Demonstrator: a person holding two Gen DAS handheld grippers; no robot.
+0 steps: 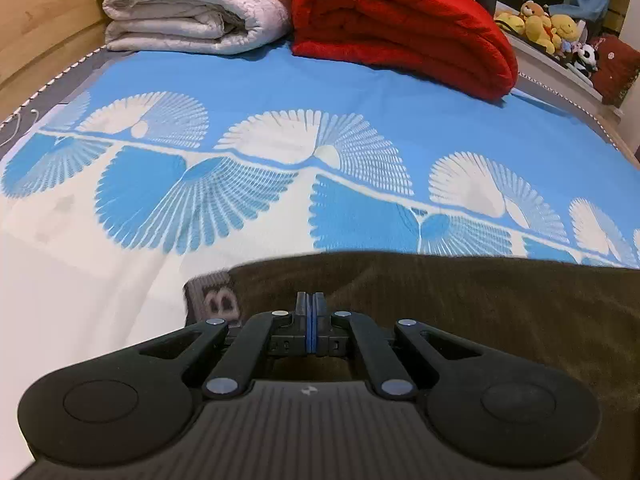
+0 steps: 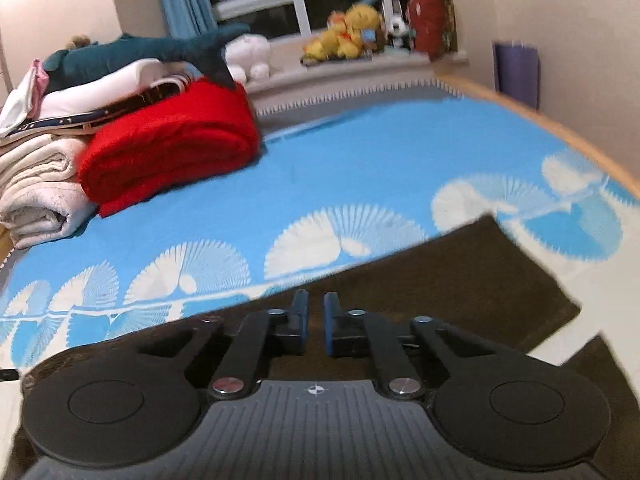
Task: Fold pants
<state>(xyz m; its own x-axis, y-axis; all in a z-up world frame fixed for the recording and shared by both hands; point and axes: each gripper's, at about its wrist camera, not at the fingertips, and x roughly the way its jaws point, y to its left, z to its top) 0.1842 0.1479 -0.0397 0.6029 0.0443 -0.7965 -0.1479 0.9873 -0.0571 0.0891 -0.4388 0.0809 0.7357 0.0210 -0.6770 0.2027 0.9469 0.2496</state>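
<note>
— At bottom centre of the left wrist view, the left gripper (image 1: 310, 310) is seen with its blue pads pressed together; no cloth can be made out between them.
— And the right gripper (image 2: 316, 312)?
— Its pads are held slightly apart, with nothing gripped. Two grippers are counted, and one pair of pants (image 1: 460, 300).
— Where are the pants found?
— They are spread on the bed sheet (image 1: 280, 80), directly under both grippers, across the lower part of each view. In the right wrist view one straight-edged end (image 2: 492, 240) is seen toward the right of the frame.
— How do they look?
— Dark brown, finely ribbed cloth is shown, with a grey patch (image 1: 218, 300) at the lower left.
— What else is counted?
— One red blanket (image 1: 400, 20) and one white quilt (image 1: 192, 8), both folded, at the top. Between them and the pants a wide stretch of blue-and-white sheet is left bare. A wooden bed edge (image 2: 560, 128) is seen at the upper right.
</note>
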